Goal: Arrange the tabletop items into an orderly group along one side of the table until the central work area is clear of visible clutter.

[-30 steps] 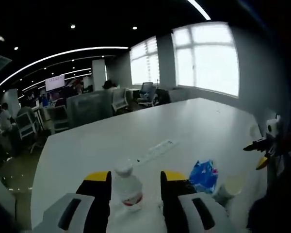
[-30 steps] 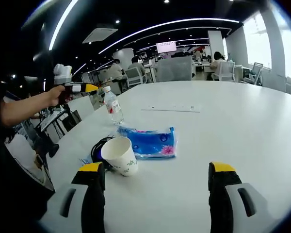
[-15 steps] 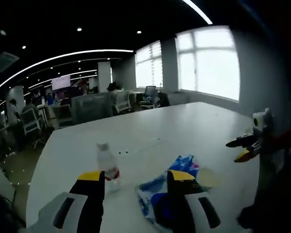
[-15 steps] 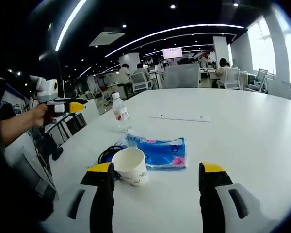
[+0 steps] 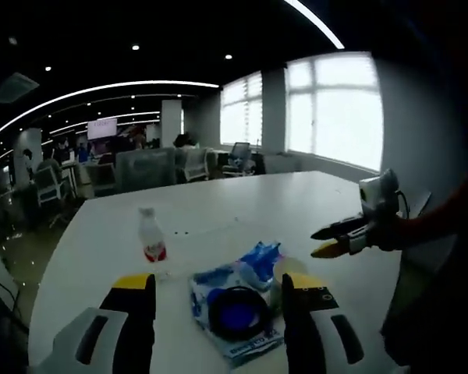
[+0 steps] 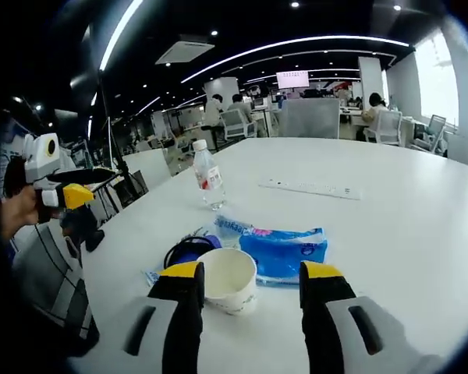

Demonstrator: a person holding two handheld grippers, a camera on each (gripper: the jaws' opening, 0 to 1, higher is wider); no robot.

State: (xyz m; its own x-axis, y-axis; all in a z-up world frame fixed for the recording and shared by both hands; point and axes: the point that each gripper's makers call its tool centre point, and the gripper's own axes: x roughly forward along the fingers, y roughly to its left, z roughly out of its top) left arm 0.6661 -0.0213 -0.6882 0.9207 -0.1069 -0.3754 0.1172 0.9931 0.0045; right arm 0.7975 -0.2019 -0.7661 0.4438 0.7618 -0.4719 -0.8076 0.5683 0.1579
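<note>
Both tools gaping, gripping nothing: right tool [image 6: 246,274] straddles paper cup [image 6: 228,280]; left tool [image 5: 218,287] over tissue pack [image 5: 235,310].

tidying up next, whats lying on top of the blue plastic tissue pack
A black coiled cable lies on the blue plastic tissue pack, covering its near end. In the right gripper view the white paper cup hides where they meet, and what lies under the pack cannot be seen.

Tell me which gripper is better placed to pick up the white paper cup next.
Right, most likely. In the right gripper view the white paper cup lies on its side between the open jaws of the right gripper. The left gripper faces the blue tissue pack and black cable coil instead.
</note>
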